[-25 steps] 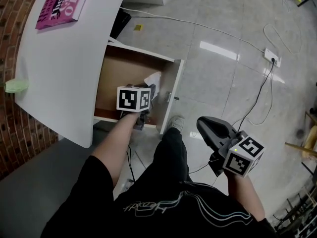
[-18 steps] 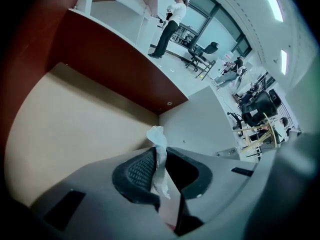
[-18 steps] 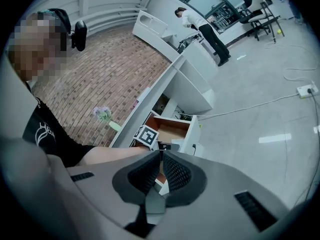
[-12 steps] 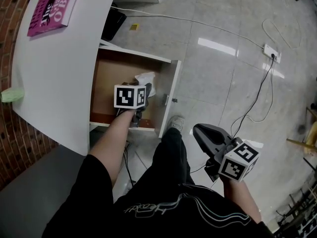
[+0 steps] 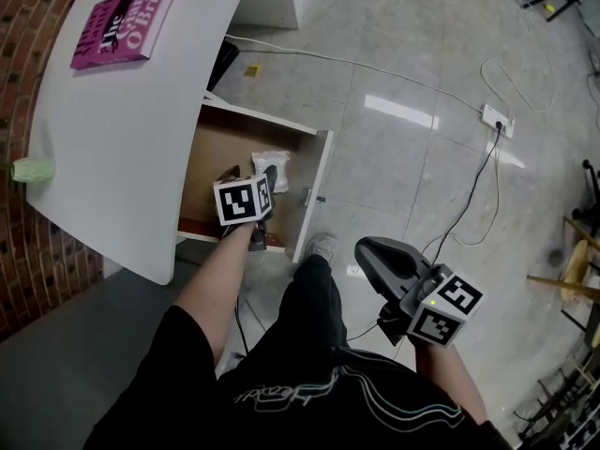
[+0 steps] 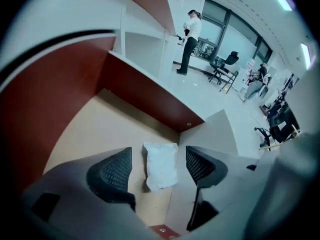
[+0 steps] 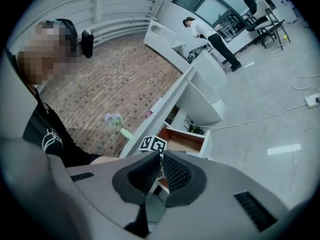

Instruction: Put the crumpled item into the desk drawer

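Note:
The crumpled white item [image 5: 269,165] lies on the floor of the open desk drawer [image 5: 315,169], near its front right corner. My left gripper [image 5: 251,174] hangs just above the drawer with its jaws opening wide. In the left gripper view the item [image 6: 161,165] lies on the drawer floor [image 6: 100,129] beyond the gap of the left gripper [image 6: 156,166], and neither pad touches it. My right gripper [image 5: 367,249] is held low over the tiled floor to the right of my legs. In the right gripper view, the right gripper [image 7: 161,173] is shut with nothing in it.
A pink book [image 5: 122,24] lies on the white desk top [image 5: 122,129], and a pale green object [image 5: 33,169] sits at its left edge by the brick wall. A power strip [image 5: 494,120] and cables run over the floor. A person [image 6: 190,39] stands far off.
The left jaws have spread apart and let go of the crumpled item, which now lies on the drawer floor. The left gripper has drawn back a little.

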`<state>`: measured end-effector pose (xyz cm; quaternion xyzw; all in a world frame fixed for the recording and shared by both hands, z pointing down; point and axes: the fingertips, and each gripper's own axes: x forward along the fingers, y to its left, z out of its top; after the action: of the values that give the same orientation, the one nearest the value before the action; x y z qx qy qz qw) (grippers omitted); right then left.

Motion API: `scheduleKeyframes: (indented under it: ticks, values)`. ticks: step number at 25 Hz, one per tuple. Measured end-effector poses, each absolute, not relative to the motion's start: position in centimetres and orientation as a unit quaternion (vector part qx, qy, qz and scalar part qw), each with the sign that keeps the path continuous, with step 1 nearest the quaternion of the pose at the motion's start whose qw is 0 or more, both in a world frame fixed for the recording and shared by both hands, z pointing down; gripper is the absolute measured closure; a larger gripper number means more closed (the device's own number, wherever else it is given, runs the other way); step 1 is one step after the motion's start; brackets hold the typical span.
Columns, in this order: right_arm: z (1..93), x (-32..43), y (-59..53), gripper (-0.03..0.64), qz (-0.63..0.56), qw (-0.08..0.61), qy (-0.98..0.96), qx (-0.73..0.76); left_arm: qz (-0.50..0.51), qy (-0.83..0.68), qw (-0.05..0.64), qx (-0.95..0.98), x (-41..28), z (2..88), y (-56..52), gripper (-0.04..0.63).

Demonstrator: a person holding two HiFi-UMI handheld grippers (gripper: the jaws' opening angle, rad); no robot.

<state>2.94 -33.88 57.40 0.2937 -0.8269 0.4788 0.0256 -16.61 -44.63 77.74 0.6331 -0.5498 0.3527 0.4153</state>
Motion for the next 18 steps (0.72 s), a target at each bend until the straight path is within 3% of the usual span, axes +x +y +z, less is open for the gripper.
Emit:
scheduleKeyframes:
  ticks: [6,18]
  values:
    - [50.3,2.8,-31.8,0.566,0.432,-0.006,-0.862,0.266,0.264,-0.551,0.427,0.667,-13.9,68.3,-41.0,0.267]
    - [34.1,3.8,-23.2,0.566,0.302,-0.029,-0.925,0.231,0.109,-0.44,0.342,0.823,-8.7,42.2,-26.2,0.457]
